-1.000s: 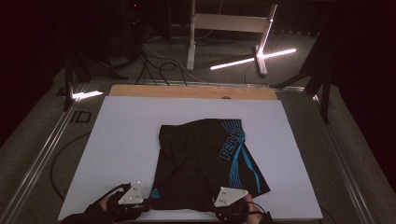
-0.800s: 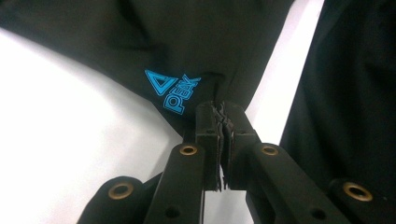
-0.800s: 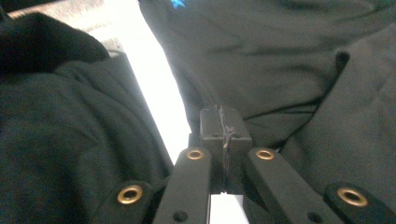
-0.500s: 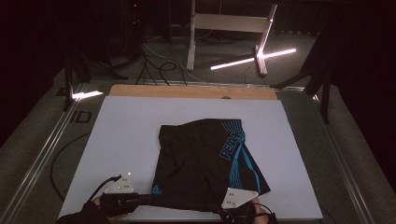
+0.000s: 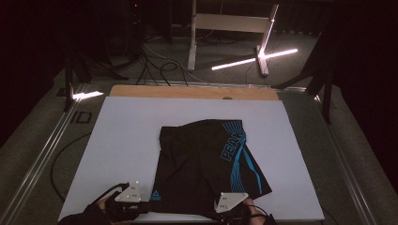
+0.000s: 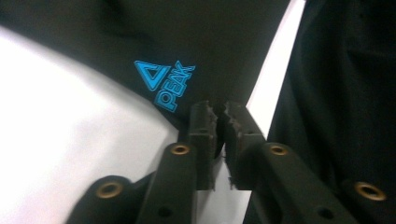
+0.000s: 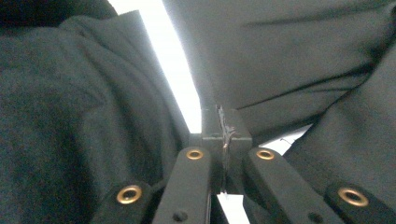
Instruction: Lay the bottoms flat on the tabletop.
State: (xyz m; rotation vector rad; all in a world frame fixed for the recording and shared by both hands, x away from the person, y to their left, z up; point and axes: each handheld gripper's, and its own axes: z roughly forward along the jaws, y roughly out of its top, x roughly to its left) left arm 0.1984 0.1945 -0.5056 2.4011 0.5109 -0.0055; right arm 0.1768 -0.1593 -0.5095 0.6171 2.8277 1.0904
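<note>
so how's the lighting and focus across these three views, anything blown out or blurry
High view: dim room, white mat evenly lit, bright light bar on the floor behind. Left gripper view: mat blown out to white, shorts soft, blue logo still readable. Right gripper view: the mat strip glares white, dark fabric nearly featureless, jaws sharpest.

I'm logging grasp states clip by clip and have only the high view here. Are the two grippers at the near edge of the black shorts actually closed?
Observer: The left gripper has its fingers nearly together at the hem of the black shorts with blue print.
Operator: Any marking near it?
Observer: A blue triangle-and-PEAK logo sits just beyond those fingers.
Operator: And the right one?
Observer: The right gripper is pressed fully shut, dark fabric on both sides; whether cloth is pinched, I cannot tell.
</note>
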